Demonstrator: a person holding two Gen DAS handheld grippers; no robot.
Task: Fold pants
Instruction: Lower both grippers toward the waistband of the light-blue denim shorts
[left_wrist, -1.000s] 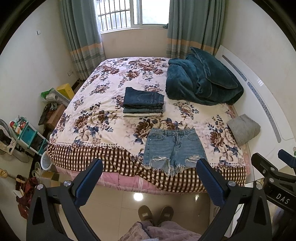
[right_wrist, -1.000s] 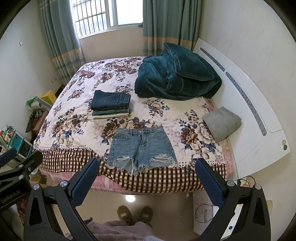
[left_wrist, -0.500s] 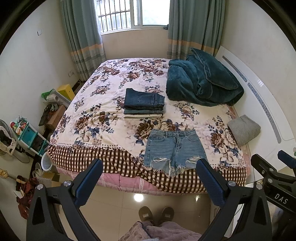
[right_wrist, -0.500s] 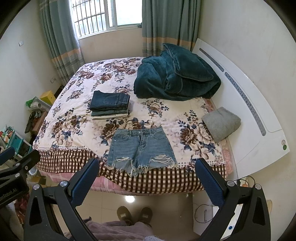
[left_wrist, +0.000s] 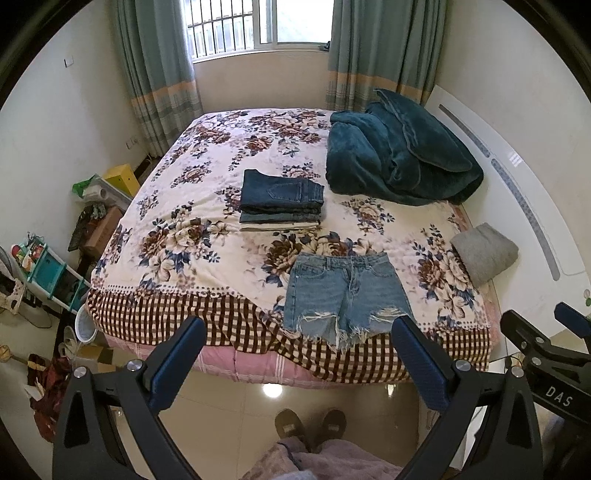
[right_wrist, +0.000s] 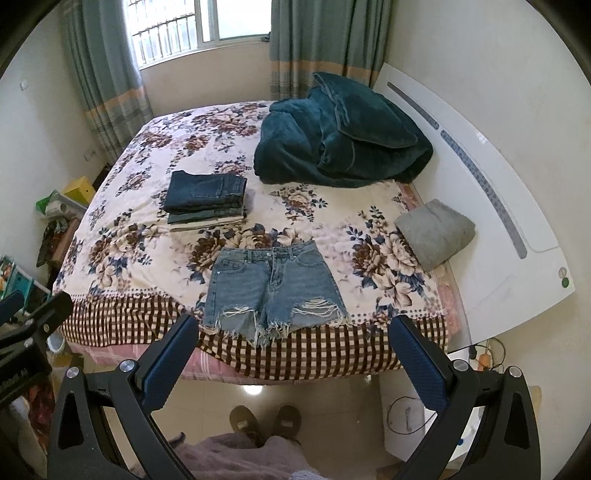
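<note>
Light blue denim shorts (left_wrist: 345, 291) with frayed hems lie flat near the bed's front edge, waistband away from me; they also show in the right wrist view (right_wrist: 273, 288). My left gripper (left_wrist: 297, 341) is open and empty, held above the floor in front of the bed. My right gripper (right_wrist: 291, 339) is open and empty too, at about the same distance from the shorts. A stack of folded dark jeans (left_wrist: 281, 201) sits behind the shorts, also seen in the right wrist view (right_wrist: 205, 201).
The bed (left_wrist: 207, 206) has a floral cover with a checked front border. A teal blanket heap (left_wrist: 399, 155) lies at the back right, a grey folded cloth (left_wrist: 484, 253) at the right edge. Cluttered shelves and boxes (left_wrist: 48, 266) stand left. My slippered feet (left_wrist: 310, 424) are on the tiled floor.
Both views have shifted slightly closer to the bed; the shorts sit a little lower in frame. Both grippers stay open.
</note>
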